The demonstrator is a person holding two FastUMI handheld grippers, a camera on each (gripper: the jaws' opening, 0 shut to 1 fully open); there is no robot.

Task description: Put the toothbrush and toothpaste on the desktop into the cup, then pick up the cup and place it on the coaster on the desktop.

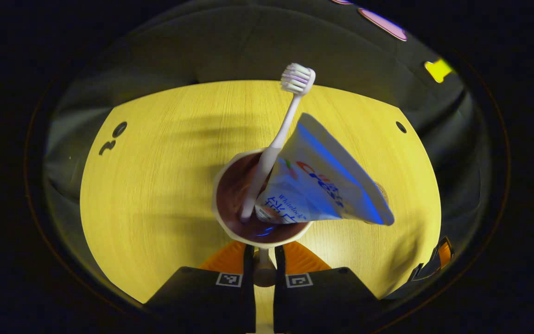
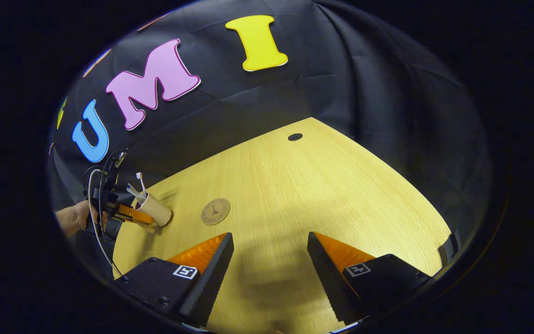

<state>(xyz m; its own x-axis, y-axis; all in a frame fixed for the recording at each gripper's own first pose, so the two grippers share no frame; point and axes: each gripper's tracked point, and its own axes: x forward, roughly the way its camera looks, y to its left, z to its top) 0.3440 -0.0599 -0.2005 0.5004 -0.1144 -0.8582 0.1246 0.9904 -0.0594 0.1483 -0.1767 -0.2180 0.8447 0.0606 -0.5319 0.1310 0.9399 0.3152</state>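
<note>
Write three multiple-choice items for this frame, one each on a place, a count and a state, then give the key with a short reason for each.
1. Where is the coaster?
A. under the cup
B. bare on the desktop, apart from the cup
C. between the right gripper's fingers

2. How many things stand in the cup?
A. one
B. two
C. three

3. How is the right gripper?
A. open, holding nothing
B. shut on the toothbrush
C. shut on the cup

Key: 1 B, in the right gripper view the coaster lies alone on the desktop, beside the cup. 2 B, the toothbrush and the toothpaste stand in it. 3 A, its fingers are spread over bare wood, while the left gripper grips the cup's handle.
</note>
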